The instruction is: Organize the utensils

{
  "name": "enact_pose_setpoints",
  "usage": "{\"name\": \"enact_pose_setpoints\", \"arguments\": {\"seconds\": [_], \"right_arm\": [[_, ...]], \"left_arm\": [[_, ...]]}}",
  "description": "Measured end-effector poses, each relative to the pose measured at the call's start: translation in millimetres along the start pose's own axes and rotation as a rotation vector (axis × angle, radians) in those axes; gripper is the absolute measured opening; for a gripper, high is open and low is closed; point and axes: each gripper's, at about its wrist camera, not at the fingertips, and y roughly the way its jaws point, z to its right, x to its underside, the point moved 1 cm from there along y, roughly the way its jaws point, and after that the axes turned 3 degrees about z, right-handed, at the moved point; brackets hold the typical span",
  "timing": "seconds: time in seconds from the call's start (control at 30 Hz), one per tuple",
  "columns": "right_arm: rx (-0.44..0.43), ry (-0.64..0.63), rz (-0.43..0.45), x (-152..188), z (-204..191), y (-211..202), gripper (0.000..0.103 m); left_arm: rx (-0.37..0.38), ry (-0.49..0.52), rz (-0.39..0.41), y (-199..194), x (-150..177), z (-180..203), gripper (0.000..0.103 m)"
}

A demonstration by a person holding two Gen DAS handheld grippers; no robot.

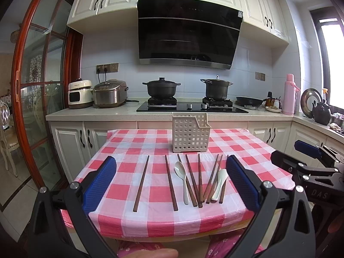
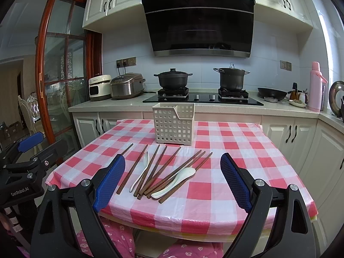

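Hovering both hand-held grippers, left [image 1: 171, 185] and right [image 2: 173, 182], wide open over the worktop's [image 1: 247, 150] near edge; nothing sorted yet. Next I'd pinch a chopstick [image 1: 141, 183] for the basket [image 1: 190, 133].

Two black pots [image 1: 161, 87] on stove [image 1: 191, 107]

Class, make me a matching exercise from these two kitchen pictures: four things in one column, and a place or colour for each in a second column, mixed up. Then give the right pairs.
Things:
1. basket
2. chopsticks
3. flask
4. spoons

Descriptions:
A. dark brown, lying on the checked cloth
B. pink, upright on the counter at the right
C. white, lying among the sticks
D. cream, full of square holes, standing at the table's far edge

Pairs: 1-D, 2-A, 3-B, 4-C
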Motion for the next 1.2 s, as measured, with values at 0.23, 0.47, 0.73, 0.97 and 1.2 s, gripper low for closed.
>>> {"name": "enact_pose_setpoints", "arguments": {"seconds": [0.23, 0.47, 0.73, 0.97, 1.2], "right_arm": [[0.000, 0.005, 0.000, 2, 1, 1, 0.085], [-0.001, 0.006, 0.000, 3, 1, 1, 0.085], [-0.003, 0.008, -0.001, 3, 1, 1, 0.085], [-0.003, 0.010, -0.005, 4, 1, 1, 0.085], [-0.005, 0.020, -0.018, 11, -1, 4, 0.085]], "left_arm": [[0.001, 0.000, 0.000, 0, 0, 0, 0.099], [0.000, 0.000, 0.000, 0, -1, 0, 0.099], [0.000, 0.000, 0.000, 0, 0, 0, 0.099], [0.000, -0.002, -0.004, -1, -1, 0, 0.099], [0.000, -0.007, -0.022, 0, 4, -2, 0.099]]}}
